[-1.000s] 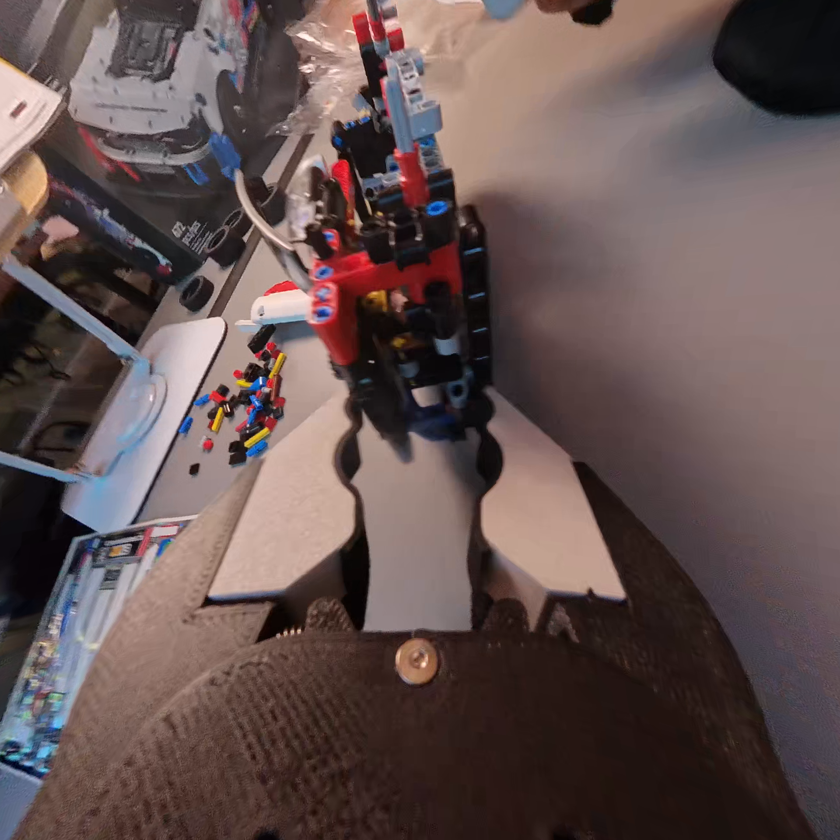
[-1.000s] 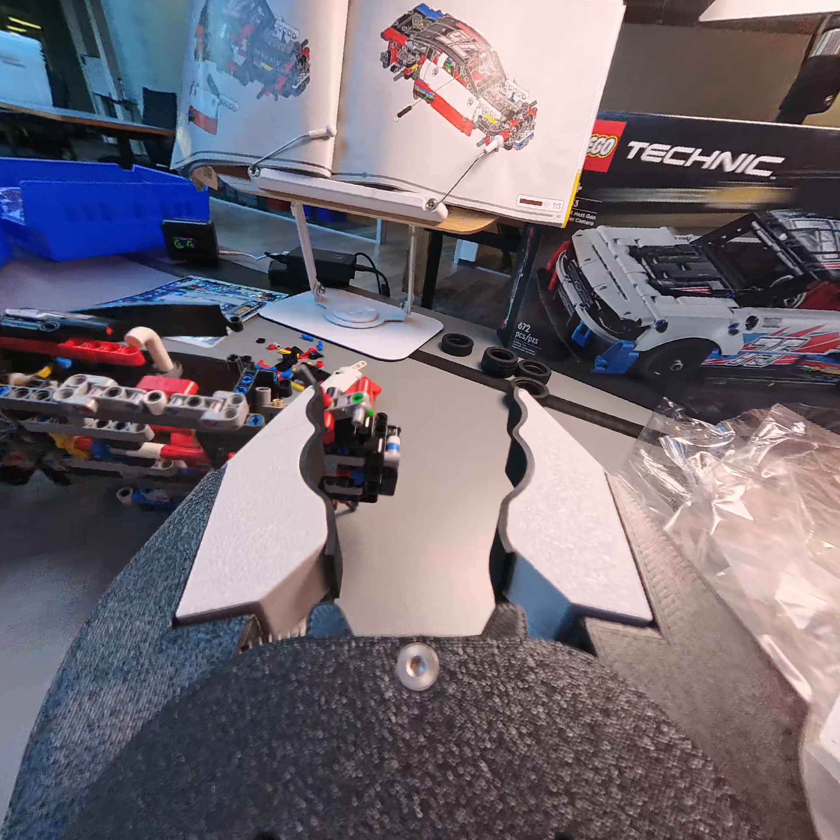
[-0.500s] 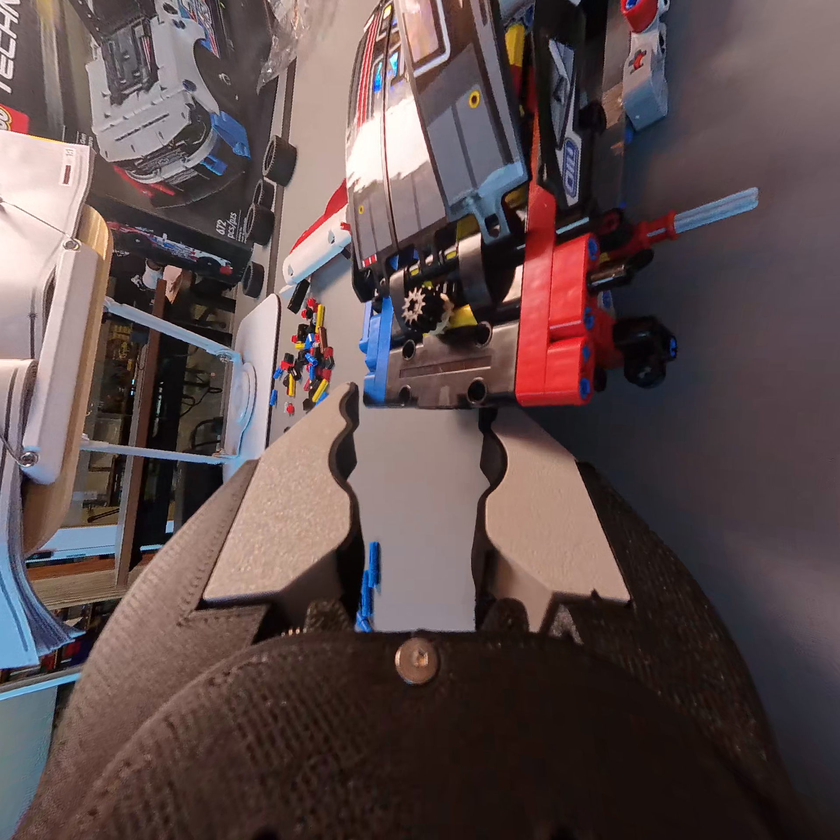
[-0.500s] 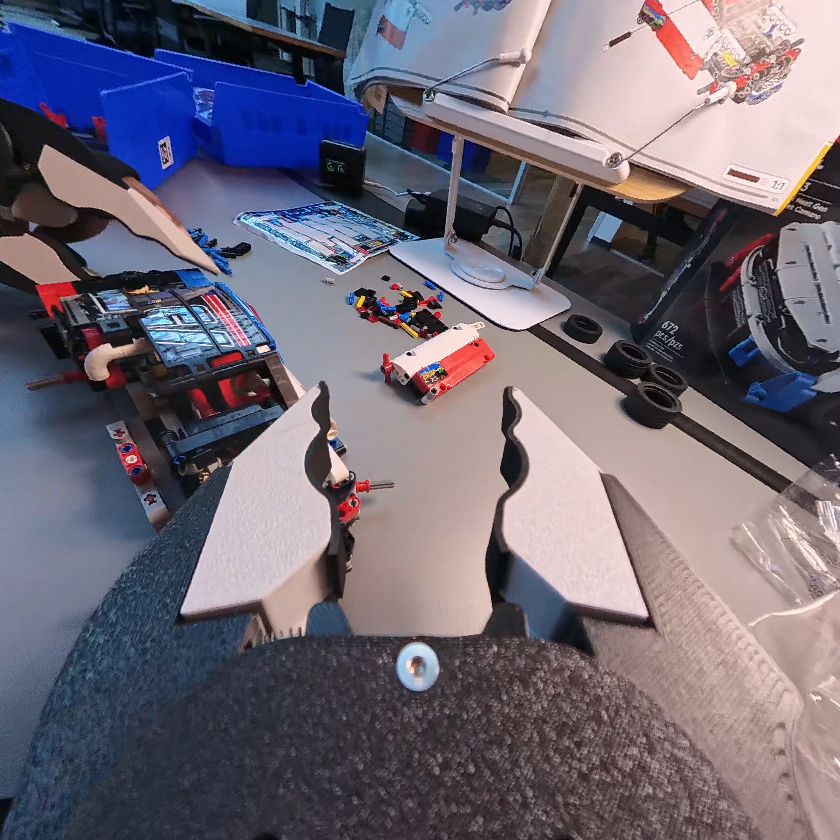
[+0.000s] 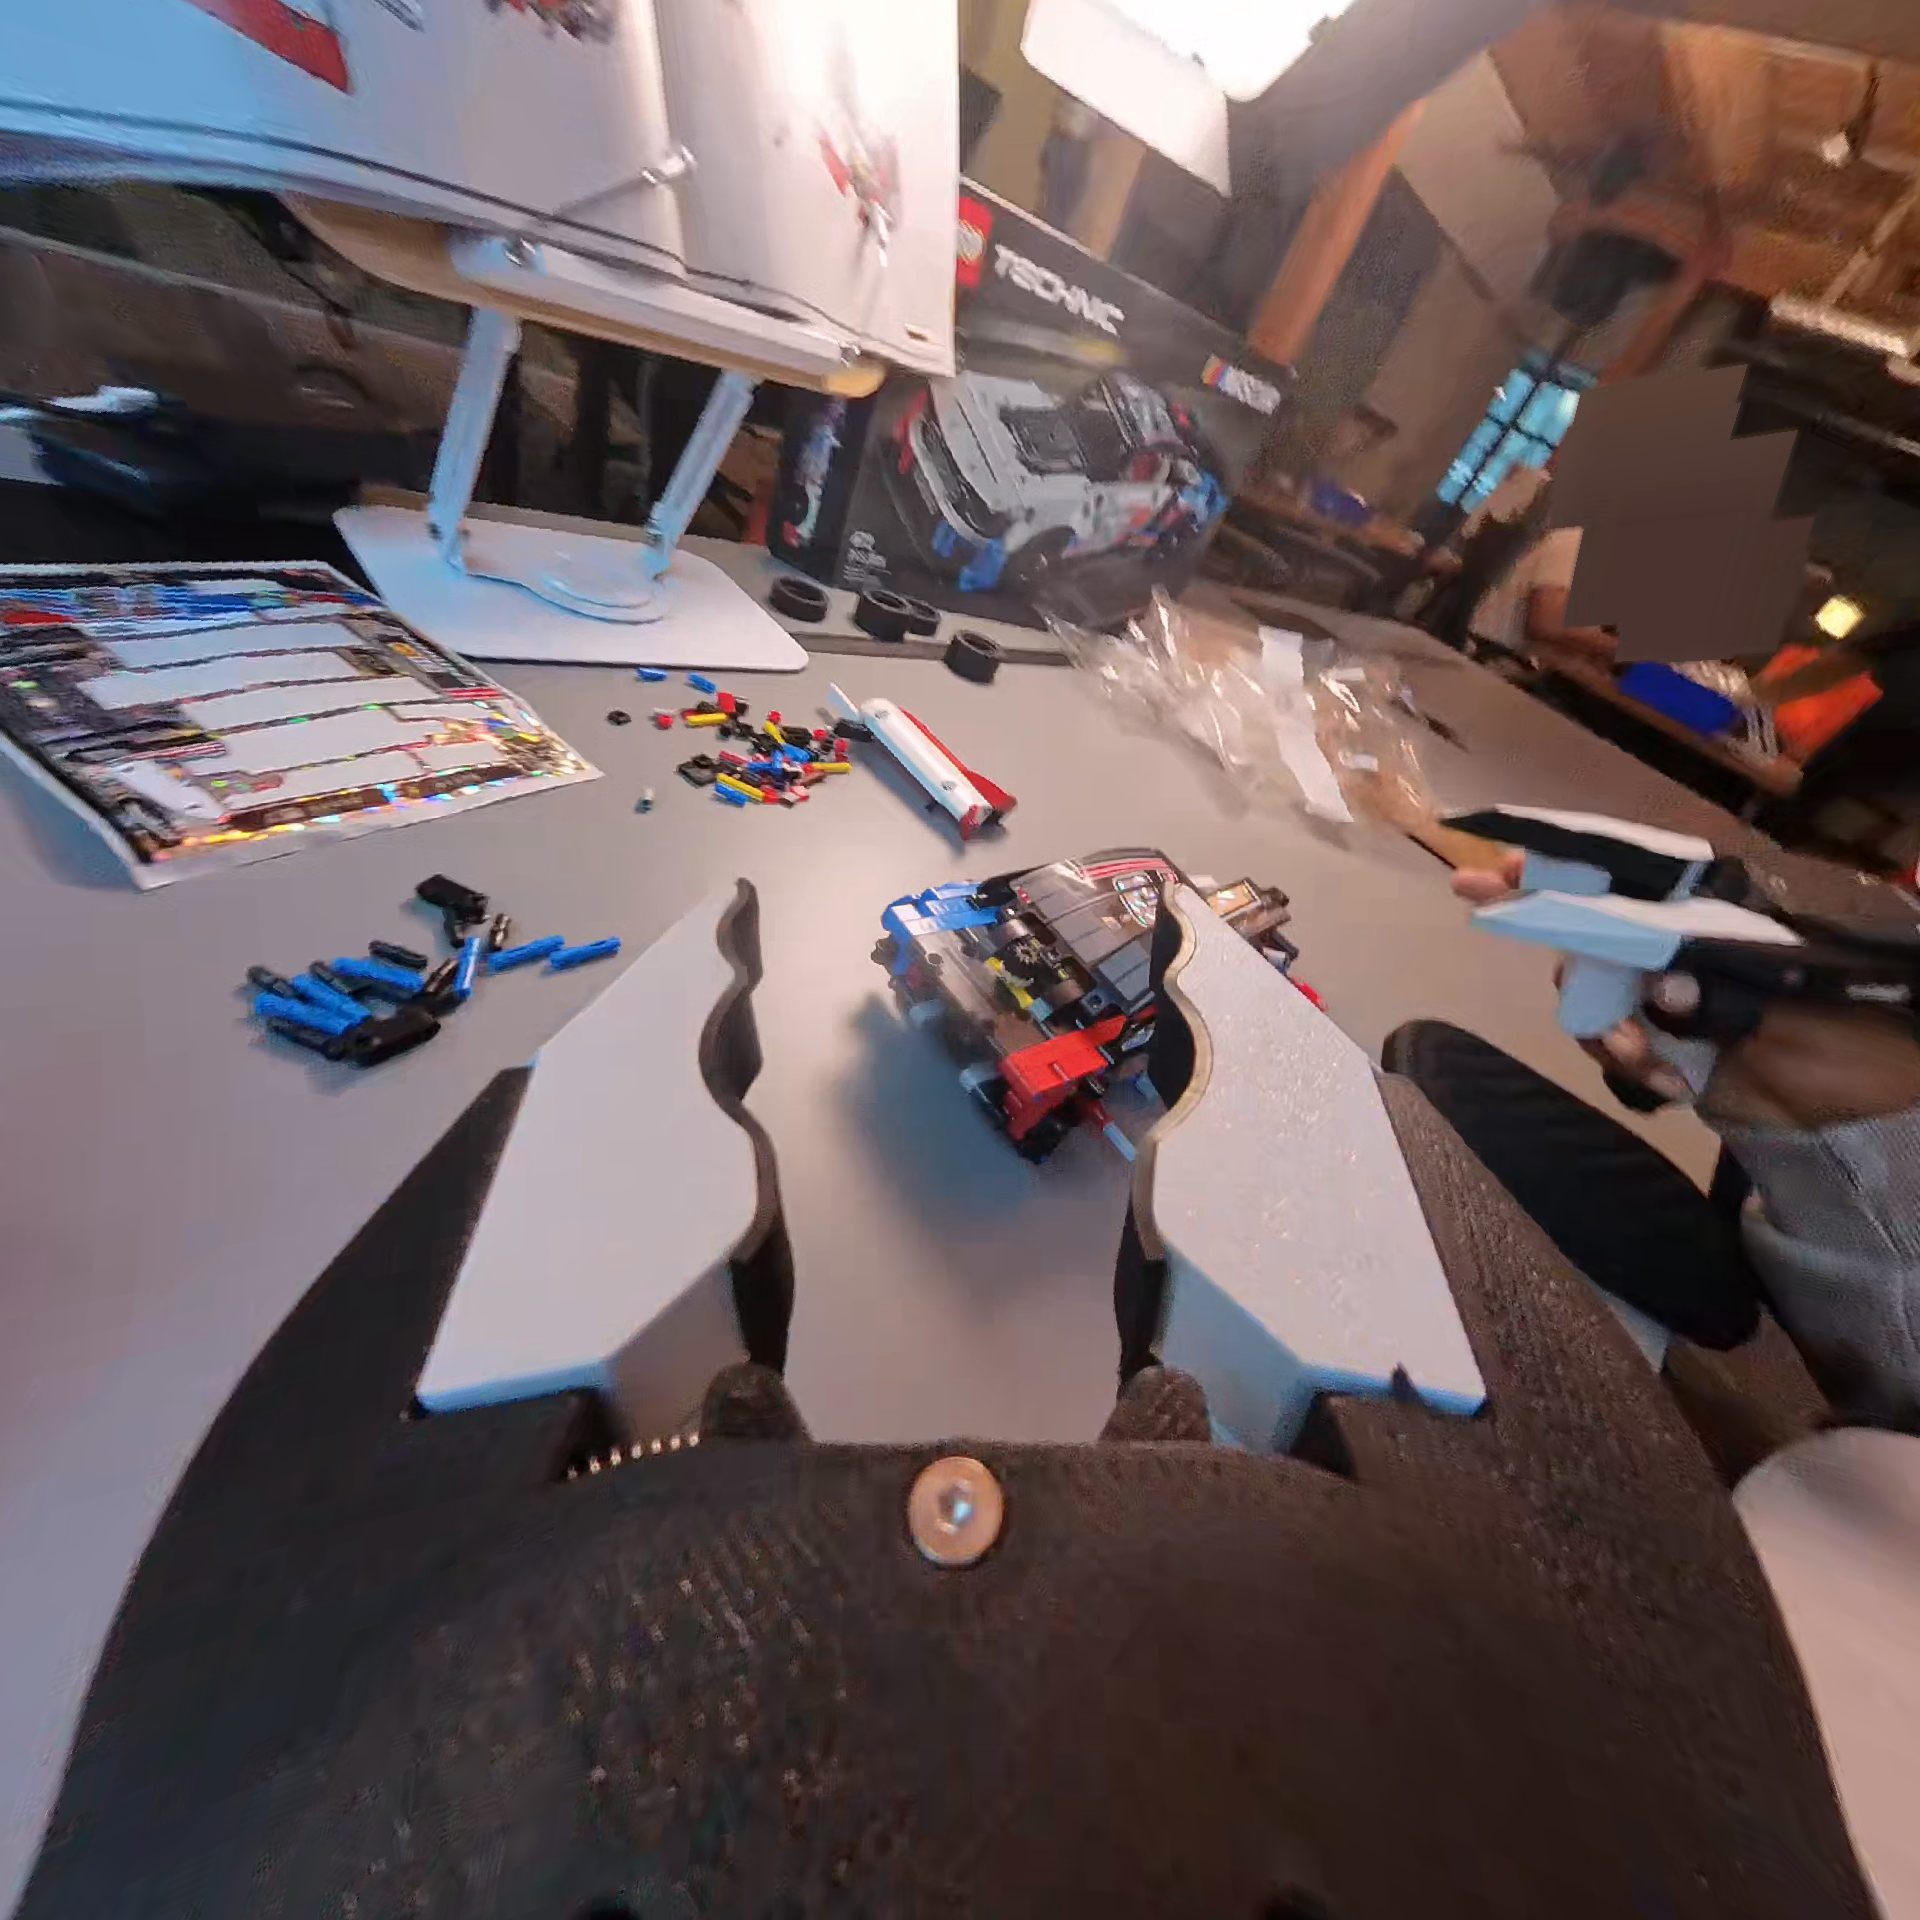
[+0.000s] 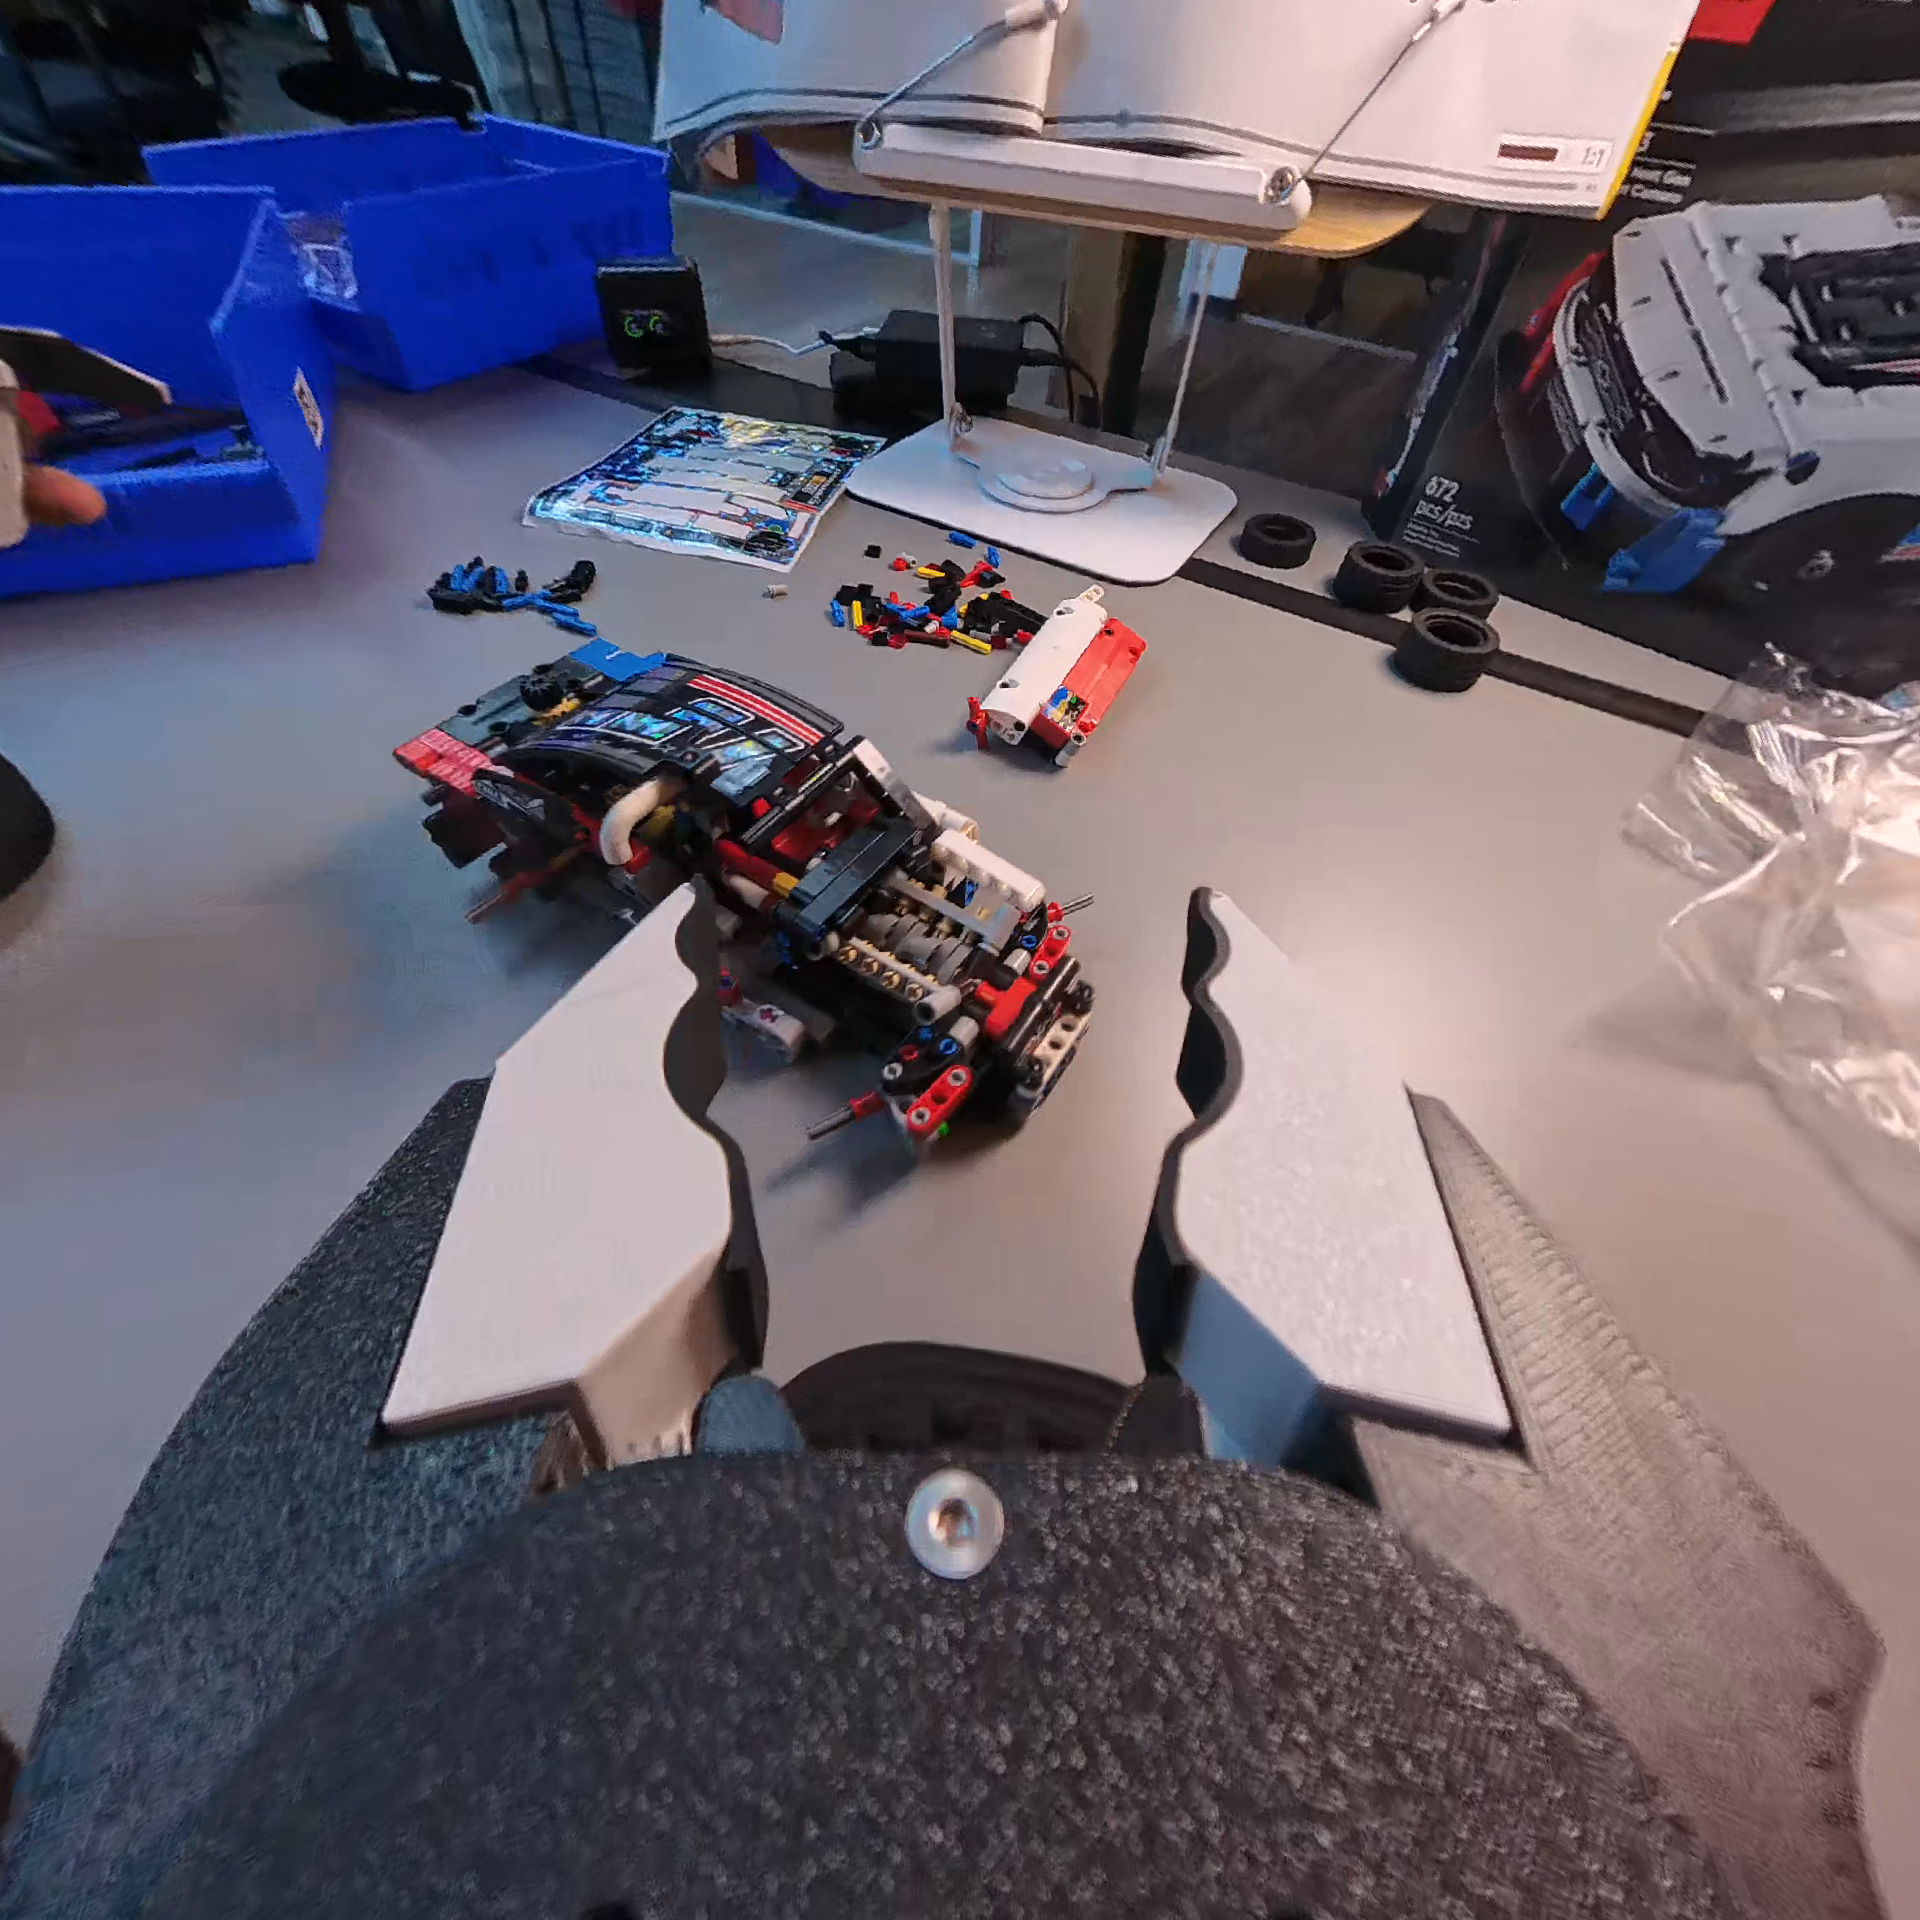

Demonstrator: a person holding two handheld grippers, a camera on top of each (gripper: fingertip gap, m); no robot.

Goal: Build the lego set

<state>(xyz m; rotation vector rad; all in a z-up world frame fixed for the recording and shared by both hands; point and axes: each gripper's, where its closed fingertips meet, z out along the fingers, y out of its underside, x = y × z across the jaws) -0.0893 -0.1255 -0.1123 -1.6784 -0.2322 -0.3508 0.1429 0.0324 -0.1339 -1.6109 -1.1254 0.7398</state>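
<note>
The half-built lego car, black, red and blue, lies on the grey table; it also shows in the left wrist view. My left gripper is open and empty, raised above the table behind the car. My right gripper is open and empty, just short of the car's front end. The right gripper also shows in the left wrist view at the far right. A white and red lego panel lies beyond the car. A pile of small loose pieces and a group of blue and black pins lie nearby.
A white book stand holds the open instruction booklet at the back. The set's box, several black tyres, a sticker sheet, blue bins and crumpled plastic bags ring the work area.
The left gripper held the car a second ago; the car now lies on the table. Both grippers have drawn back and up from it and stand open.
</note>
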